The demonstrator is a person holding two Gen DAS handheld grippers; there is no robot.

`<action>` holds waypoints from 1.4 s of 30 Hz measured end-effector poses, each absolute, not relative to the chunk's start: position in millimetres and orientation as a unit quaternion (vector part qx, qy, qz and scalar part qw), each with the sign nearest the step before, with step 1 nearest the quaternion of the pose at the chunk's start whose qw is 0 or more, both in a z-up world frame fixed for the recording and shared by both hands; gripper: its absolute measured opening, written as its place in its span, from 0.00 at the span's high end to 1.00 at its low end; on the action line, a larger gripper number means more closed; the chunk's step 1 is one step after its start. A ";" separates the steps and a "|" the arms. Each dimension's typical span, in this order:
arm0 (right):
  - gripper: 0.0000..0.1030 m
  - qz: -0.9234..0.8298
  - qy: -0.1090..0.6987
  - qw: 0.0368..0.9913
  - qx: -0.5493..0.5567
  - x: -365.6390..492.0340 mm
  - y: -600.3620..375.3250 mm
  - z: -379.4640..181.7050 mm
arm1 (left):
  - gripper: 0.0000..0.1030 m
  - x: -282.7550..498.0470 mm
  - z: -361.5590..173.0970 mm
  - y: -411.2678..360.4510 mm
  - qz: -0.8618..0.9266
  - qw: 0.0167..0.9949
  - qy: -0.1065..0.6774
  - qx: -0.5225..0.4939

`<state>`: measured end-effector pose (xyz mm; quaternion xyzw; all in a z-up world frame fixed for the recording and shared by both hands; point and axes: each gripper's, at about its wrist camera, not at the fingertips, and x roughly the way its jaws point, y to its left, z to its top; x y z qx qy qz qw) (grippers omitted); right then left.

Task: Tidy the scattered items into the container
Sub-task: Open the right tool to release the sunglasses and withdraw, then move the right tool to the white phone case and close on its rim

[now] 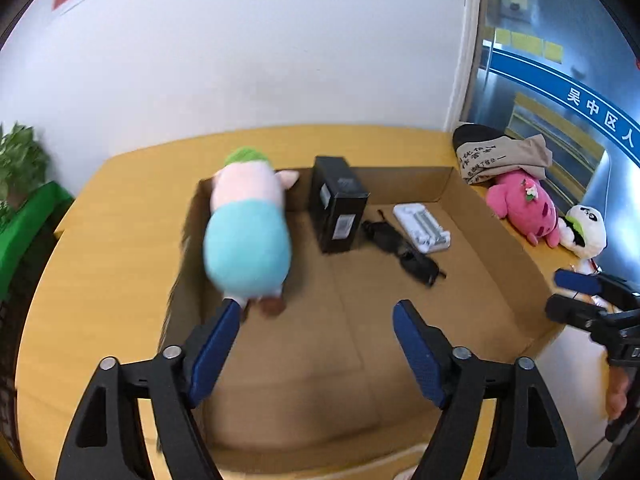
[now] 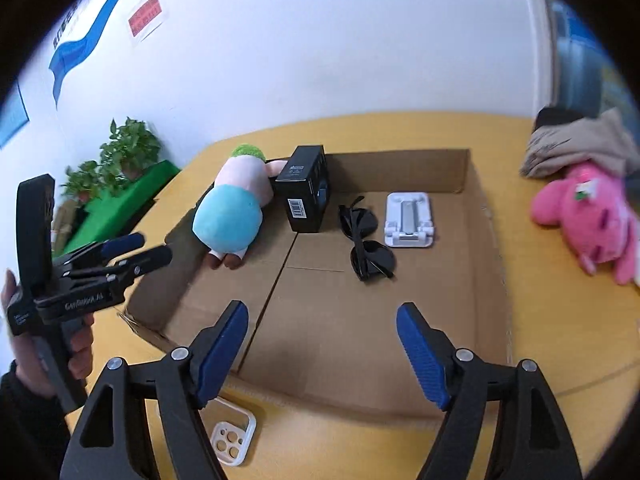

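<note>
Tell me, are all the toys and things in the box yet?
Not yet. In the cardboard box lie the blue plush, black carton, sunglasses and white stand. Both the left gripper and right gripper are open and empty. The pink plush and phone case still wait outside.

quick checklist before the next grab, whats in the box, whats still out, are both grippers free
1. left gripper empty: ok, jaws wide apart, nothing between them.
2. right gripper empty: ok, jaws wide apart, nothing between them.
3. Plush doll inside the cardboard box: ok, lying against the left wall.
4. Black box, sunglasses and white stand in the box: ok, all on its floor.
5. Everything tidied: not ok; the pink plush and phone case lie on the table outside the box, as does the panda plush.
6. Free floor in the box: ok, the near half is bare.
</note>
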<state>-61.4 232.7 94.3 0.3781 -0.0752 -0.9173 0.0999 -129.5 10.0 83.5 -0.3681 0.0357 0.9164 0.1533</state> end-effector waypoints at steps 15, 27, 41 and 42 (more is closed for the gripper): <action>0.25 -0.923 -0.045 0.008 0.381 -35.9 260.6 27.3 | 0.18 -87.5 15.3 -32.9 0.897 0.117 0.018 -0.426; 0.25 -0.918 -0.026 0.002 0.396 -22.3 258.2 33.3 | 0.18 -75.4 18.4 -41.4 0.890 0.124 0.002 -0.438; 0.25 -0.929 -0.015 0.021 0.370 6.4 226.2 82.1 | 0.01 -19.4 100.3 -22.8 0.947 0.121 0.011 -0.296; 0.25 -0.926 -0.019 0.024 0.376 6.4 225.5 82.0 | 0.01 -18.0 100.7 -22.9 0.949 0.120 0.009 -0.292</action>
